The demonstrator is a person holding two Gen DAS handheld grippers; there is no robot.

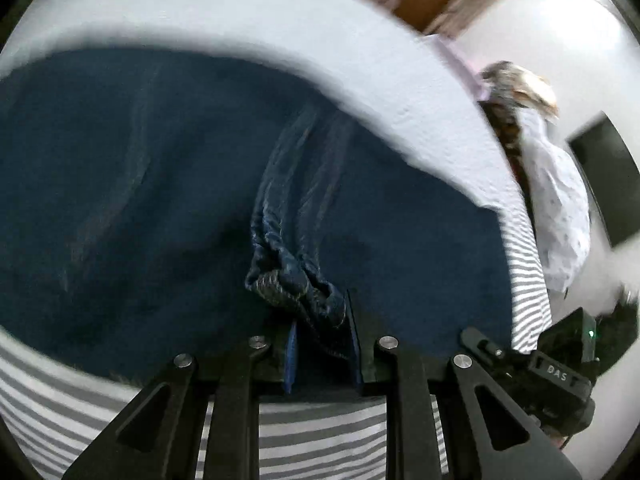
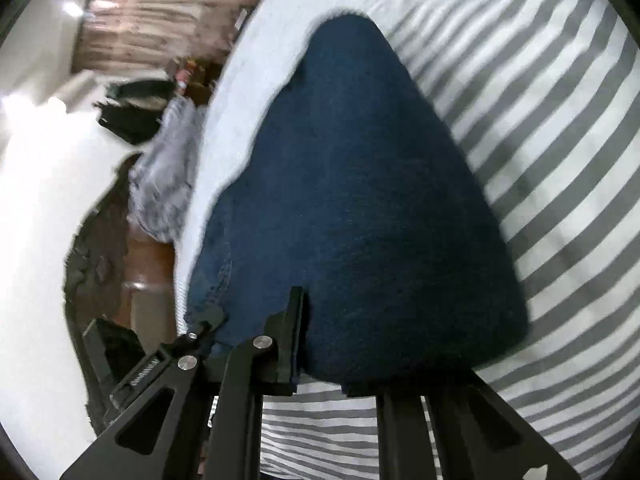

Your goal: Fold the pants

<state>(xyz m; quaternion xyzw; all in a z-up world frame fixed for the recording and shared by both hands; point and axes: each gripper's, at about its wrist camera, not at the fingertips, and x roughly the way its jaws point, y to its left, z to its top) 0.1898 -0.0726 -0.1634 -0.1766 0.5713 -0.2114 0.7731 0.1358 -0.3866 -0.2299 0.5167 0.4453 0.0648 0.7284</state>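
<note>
Pants point(image 1: 160, 184), dark blue denim, spread over striped bed point(image 2: 560, 128). Left gripper point(image 1: 320, 344) clamped on bunched hem; right gripper point(image 2: 320, 344) clamped on another edge. Likely risk: thick denim slipping from 1 grip mid-lift, skewing the fold.

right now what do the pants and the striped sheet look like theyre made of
Pants: dark blue denim by the look, matte, with a stitched, bunched hem at the left tool. Sheet: soft woven cloth, probably cotton, matte grey and white stripes; blur hides the weave.
</note>
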